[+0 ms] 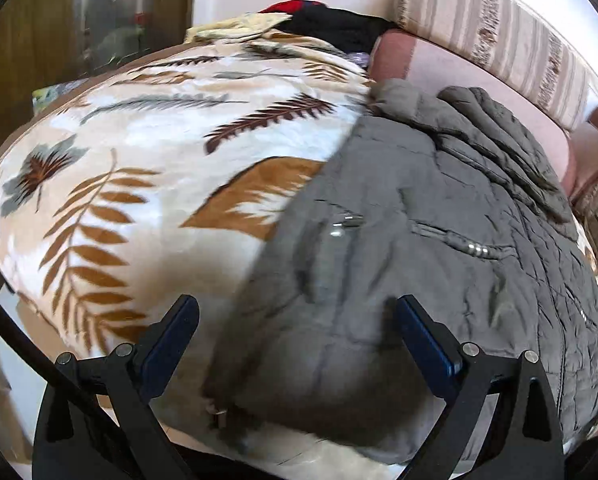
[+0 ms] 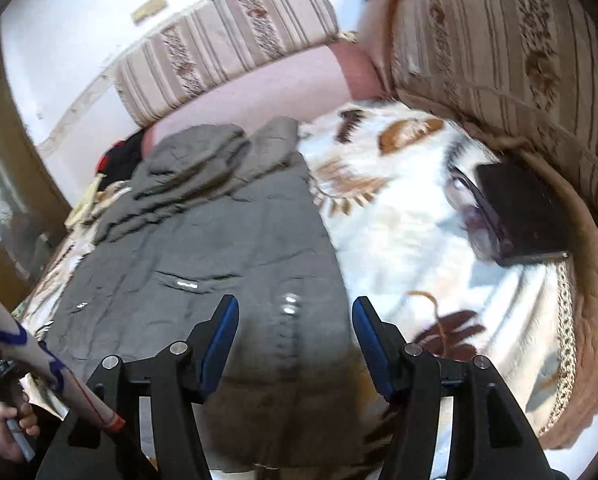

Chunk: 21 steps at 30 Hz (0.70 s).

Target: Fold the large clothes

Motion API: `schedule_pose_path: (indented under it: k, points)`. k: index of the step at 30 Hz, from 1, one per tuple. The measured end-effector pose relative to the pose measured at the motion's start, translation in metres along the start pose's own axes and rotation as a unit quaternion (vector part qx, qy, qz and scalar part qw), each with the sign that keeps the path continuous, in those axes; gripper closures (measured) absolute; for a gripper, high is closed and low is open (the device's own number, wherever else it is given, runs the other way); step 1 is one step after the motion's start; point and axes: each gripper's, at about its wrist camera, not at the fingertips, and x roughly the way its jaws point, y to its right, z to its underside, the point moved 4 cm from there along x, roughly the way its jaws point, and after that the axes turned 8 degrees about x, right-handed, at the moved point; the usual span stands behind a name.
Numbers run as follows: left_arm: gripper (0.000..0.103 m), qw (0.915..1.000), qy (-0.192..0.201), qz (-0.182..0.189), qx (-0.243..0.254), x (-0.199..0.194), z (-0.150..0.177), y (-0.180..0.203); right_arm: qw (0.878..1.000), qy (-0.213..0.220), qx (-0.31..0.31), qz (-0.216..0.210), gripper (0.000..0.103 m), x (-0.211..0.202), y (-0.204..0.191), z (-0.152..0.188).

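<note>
One grey quilted jacket [image 1: 419, 240] lies spread flat on a leaf-patterned blanket [image 1: 119, 168] covering a sofa seat, its bunched hood end toward the striped back cushion [image 1: 499, 28] and its hem toward the cameras. No brand, label or writing can be read anywhere; motion blur softens both views. Small bright metal fittings on the jacket front, probably zip pulls, are too smeared to count reliably. The left gripper [image 1: 295, 312] hovers over the jacket's hem edge with its jaws spread wide and nothing between the pads. The right gripper [image 2: 295, 312] stands over the opposite hem corner, jaws parted and likewise gripping nothing; whether its pads brush the cloth cannot be told. Beyond the jacket's hood end sits a pile of other clothes [image 1: 327, 20], black, red and pale yellow, partly hidden, so their number is unclear. To the right of the jacket, one dark flat object [image 2: 519, 216] lies on the blanket against a second striped cushion [image 2: 499, 40]; its nature is hard to make out. A hand [image 2: 11, 428] gripping the other tool's handle is cut off at the lower left edge of the right wrist view.
</note>
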Motion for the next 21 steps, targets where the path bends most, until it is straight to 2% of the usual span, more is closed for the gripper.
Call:
schedule_pose_path:
  k: [2, 5, 8, 11, 15, 19, 21]
  points:
    - [0.005, 0.9999, 0.005, 0.008, 0.007, 0.000, 0.001, 0.005, 1.000, -0.018, -0.002, -0.002, 0.039, 0.007, -0.002, 0.004]
    - [0.005, 0.9997, -0.007, 0.022, -0.005, 0.008, 0.005, -0.002, 1.000, -0.018, -0.004, -0.006, 0.032, 0.007, -0.003, 0.006]
    - [0.005, 0.9992, -0.004, 0.031, -0.026, 0.010, 0.005, -0.012, 0.999, -0.027, 0.024, -0.009, 0.032, 0.011, 0.005, 0.005]
    - [0.005, 0.9993, 0.000, 0.031, -0.020, 0.009, 0.008, -0.011, 0.998, -0.026, 0.059, -0.016, 0.032, 0.010, 0.019, 0.005]
    - [0.005, 0.9992, 0.001, 0.032, -0.022, 0.011, 0.007, -0.011, 0.995, -0.048, 0.083, -0.026, 0.032, 0.012, 0.029, 0.012]
    - [0.005, 0.9990, 0.001, 0.035, -0.029, 0.012, 0.005, -0.011, 0.991, -0.059, 0.107, -0.051, 0.036, 0.005, 0.037, 0.020]
    - [0.005, 0.9990, 0.001, 0.037, -0.026, 0.012, 0.005, -0.010, 0.988, -0.072, 0.115, -0.073, 0.041, 0.005, 0.033, 0.028]
